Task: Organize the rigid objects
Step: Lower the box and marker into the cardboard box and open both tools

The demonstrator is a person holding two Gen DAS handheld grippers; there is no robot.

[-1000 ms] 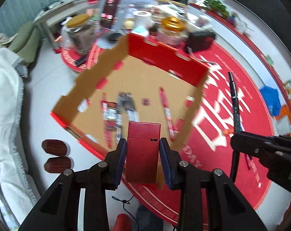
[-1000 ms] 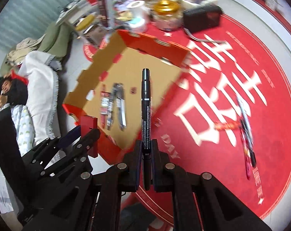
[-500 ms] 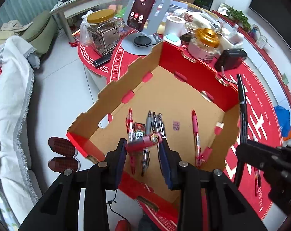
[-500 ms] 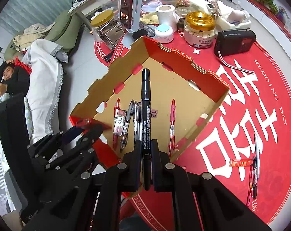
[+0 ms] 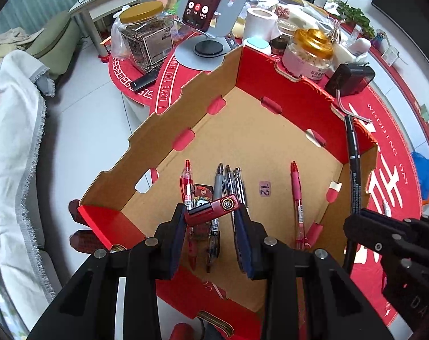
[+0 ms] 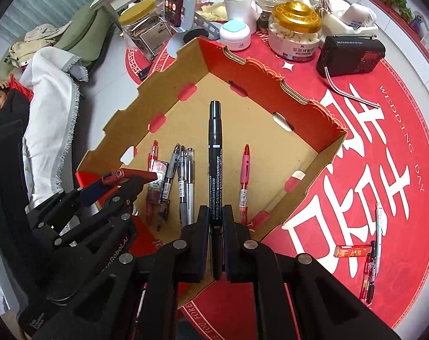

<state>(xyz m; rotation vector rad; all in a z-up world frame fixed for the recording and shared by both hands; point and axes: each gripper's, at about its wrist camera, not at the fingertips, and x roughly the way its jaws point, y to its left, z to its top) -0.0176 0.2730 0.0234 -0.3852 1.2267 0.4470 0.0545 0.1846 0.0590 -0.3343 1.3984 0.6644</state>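
Both loads over the box [image 5: 163,153], pointing steeply down. Left gripper [image 5: 211,218] pinching red lighter [image 5: 211,212], crosswise over the pen row [image 5: 228,189] near box's near-left corner. Right gripper [image 6: 215,226] clamped on black marker [image 6: 215,153], long axis parallel to the pens, over bare floor between row and pink pen [image 6: 244,175]. More pens [image 6: 370,257] outside box, right.
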